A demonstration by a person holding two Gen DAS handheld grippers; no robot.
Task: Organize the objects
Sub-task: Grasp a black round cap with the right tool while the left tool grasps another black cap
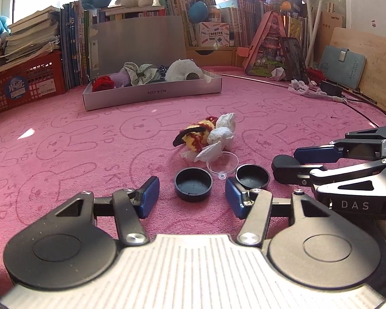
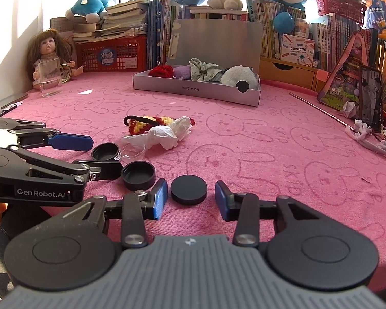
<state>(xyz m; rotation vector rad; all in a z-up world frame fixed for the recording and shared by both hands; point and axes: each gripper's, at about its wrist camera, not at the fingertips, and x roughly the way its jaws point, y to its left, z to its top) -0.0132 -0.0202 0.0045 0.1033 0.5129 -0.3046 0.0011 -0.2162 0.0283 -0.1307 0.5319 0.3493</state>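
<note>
**A:** While both tongs stood released, what lay between them?

**B:** I had the left tongs (image 1: 192, 195) spread around an upturned black cap (image 1: 193, 184) on the pink desk (image 1: 64, 154), touching nothing. My right tongs (image 2: 189, 197) straddled a flat black disc (image 2: 189, 189).

**A:** Handling?

**B:** Light, stiff, probably slick plastic; I'd pinch across the rims.

**A:** Count?

**B:** I saw two open caps, one disc, one clear suction cup (image 1: 222, 164), one crumpled tissue (image 1: 218, 139), one knitted toy (image 1: 195, 135), and one grey box (image 1: 151, 94) beyond.

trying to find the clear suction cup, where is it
In the left wrist view the clear suction cup lies on the pink cloth, between two open black caps and touching the crumpled tissue.
</note>
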